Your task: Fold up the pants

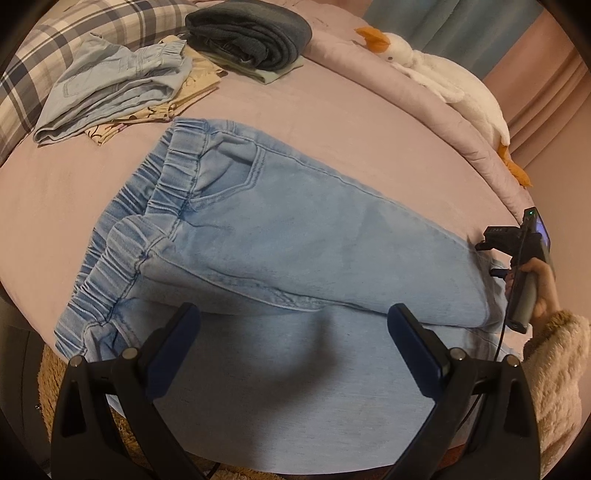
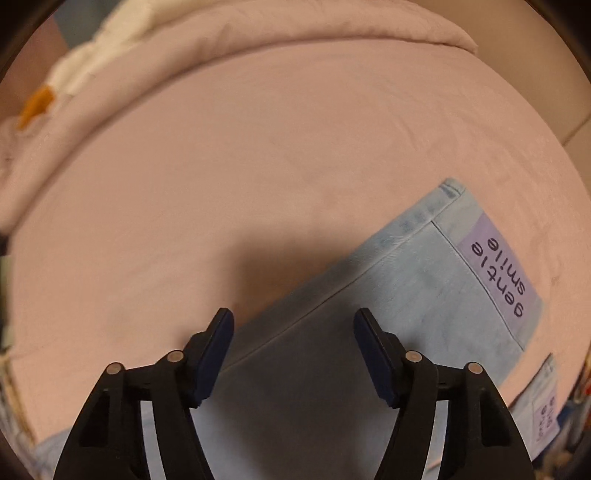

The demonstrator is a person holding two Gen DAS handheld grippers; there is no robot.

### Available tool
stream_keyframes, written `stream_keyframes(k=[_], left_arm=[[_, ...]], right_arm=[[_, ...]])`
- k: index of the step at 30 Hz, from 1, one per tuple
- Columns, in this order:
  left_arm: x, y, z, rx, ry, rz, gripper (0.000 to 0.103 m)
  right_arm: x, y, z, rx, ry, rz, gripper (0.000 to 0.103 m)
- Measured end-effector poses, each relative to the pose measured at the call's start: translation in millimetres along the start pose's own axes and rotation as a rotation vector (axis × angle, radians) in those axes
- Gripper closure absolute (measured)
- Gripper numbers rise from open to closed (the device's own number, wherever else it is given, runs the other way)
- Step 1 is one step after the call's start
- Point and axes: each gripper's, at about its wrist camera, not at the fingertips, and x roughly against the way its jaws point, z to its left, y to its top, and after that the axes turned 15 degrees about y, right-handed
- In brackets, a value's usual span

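Light blue denim pants [image 1: 280,236] with an elastic waistband [image 1: 147,206] lie flat on the pink bed, one leg laid over the other. My left gripper [image 1: 293,317] is open and empty, just above the near leg. The right gripper shows at the right edge of the left wrist view [image 1: 517,266], held in a hand by the leg ends. In the right wrist view, my right gripper [image 2: 293,323] is open and empty above a pant leg [image 2: 388,295] whose cuff carries a purple "gentle smile" label [image 2: 498,273]. A second cuff [image 2: 543,413] shows lower right.
Folded clothes lie at the back left: light blue jeans [image 1: 110,92] on a cream printed garment [image 1: 184,96], and a dark grey pile [image 1: 251,33]. A white plush goose [image 1: 443,81] lies along the folded quilt [image 1: 369,66]. A plaid pillow [image 1: 55,48] is far left.
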Motion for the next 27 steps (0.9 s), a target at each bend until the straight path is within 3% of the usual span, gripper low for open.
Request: stream_keyframes(k=[1, 3, 5, 8, 12, 13, 17, 20, 22, 24, 27], left_arm=[[-1, 0, 0, -0.001, 0.004, 0.001, 0.001], [-2, -1, -1, -0.002, 0.009, 0.005, 0.001], [-1, -1, -1, 0.000, 0.004, 0.008, 0.001], [2, -2, -2, -0.003, 0.002, -0.002, 0.001], [7, -1, 0, 0.016, 0.002, -0.013, 0.001], [8, -1, 1, 0.035, -0.005, -0.010, 0.001], [10, 4, 0, 0.122, -0.105, 0.006, 0.001], [4, 18, -10, 0.158, -0.200, 0.019, 0.001], [-5, 31, -22, 0.145, -0.215, 0.043, 0.003], [-16, 46, -36, 0.125, -0.218, 0.056, 0.006], [-35, 65, -53, 0.124, -0.205, 0.104, 0.019]], right_arm=[[-1, -1, -1, 0.017, -0.009, -0.030, 0.039], [1, -2, -2, 0.017, -0.019, -0.051, 0.050], [4, 0, -8, 0.004, -0.030, -0.067, 0.076], [13, 1, -24, -0.011, 0.023, -0.068, 0.095], [62, -25, -55, -0.004, 0.214, -0.139, 0.097], [87, -39, -66, -0.008, 0.301, -0.187, 0.097], [173, -106, -106, -0.002, 0.553, -0.362, 0.097], [200, -149, -137, -0.004, 0.571, -0.416, 0.097], [195, -170, -152, -0.023, 0.591, -0.400, 0.097], [177, -173, -149, -0.041, 0.590, -0.369, 0.097], [153, -172, -136, -0.027, 0.523, -0.319, 0.097]])
